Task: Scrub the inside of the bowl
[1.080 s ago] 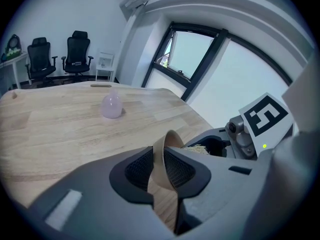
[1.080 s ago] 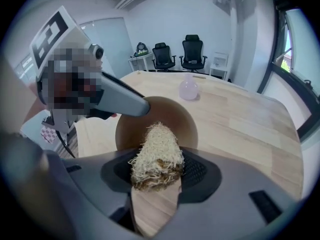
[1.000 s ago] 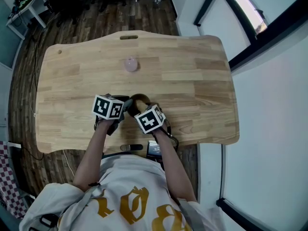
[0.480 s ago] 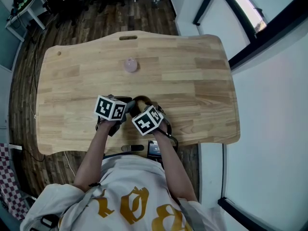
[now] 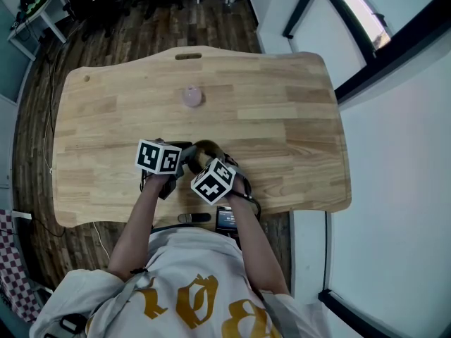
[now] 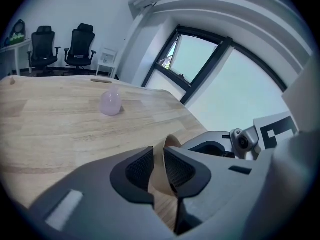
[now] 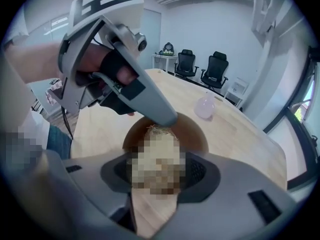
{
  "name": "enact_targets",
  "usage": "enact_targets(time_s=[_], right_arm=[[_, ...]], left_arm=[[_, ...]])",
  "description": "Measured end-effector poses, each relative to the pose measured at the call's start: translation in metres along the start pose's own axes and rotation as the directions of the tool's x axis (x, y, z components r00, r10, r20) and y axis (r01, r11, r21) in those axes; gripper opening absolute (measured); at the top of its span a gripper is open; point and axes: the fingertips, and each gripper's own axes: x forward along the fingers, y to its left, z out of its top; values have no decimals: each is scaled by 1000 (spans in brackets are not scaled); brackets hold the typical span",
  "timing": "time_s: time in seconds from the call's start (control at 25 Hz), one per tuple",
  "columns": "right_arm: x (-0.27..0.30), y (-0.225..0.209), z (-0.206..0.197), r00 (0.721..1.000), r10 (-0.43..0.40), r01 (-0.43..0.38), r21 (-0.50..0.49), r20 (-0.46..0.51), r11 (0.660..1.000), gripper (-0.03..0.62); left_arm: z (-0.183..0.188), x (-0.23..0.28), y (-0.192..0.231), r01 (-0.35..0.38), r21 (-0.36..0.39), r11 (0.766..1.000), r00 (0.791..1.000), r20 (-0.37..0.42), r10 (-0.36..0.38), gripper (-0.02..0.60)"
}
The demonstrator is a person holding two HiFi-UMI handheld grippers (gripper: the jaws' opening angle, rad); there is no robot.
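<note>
Two claws meet at a brown bowl (image 5: 203, 146) near the front edge of the desk (image 5: 282, 118). The left claw (image 6: 159, 159) is almost closed, pinching the bowl's wall btwn its pads. The right claw (image 7: 157, 171) is clamped on a pale fibrous scrubber (image 7: 158, 132), which sits inside the bowl, w/ the left claw's tip just above it. A pale pink round object (image 5: 192, 94) stands farther back, well apart.

The bodies of the left gripper (image 6: 159, 160) and the right gripper (image 7: 157, 173) are matt grey plastic. Their pads (image 6: 139, 168) are black with a fine ribbed texture. Between the left pads, the bowl (image 6: 157, 179) wall is thin, smooth, matt tan. Between the right pads, the scrubber (image 7: 154, 133) is rough, straw-like fibre. The table (image 5: 282, 118) is pale, satin-finished jointed wood.
</note>
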Motion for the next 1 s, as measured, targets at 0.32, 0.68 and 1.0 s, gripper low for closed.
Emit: enact_targets(time_s=[0.32,0.68,1.0], right_arm=[[-2,15,1,991,130,-129,61,-18,990,196],[0,19,-13,973,213,-197,159,-86,967,196],[2,5,-20,984,151,-123,249,-96,961,196]], left_arm=[[-1,-2,3,-28,28,999,999,-14,28,58],[-2,-3,3,-57,86,995,998,-28,60,58],[-1,-4,2,-48,78,996,999,-17,49,58]])
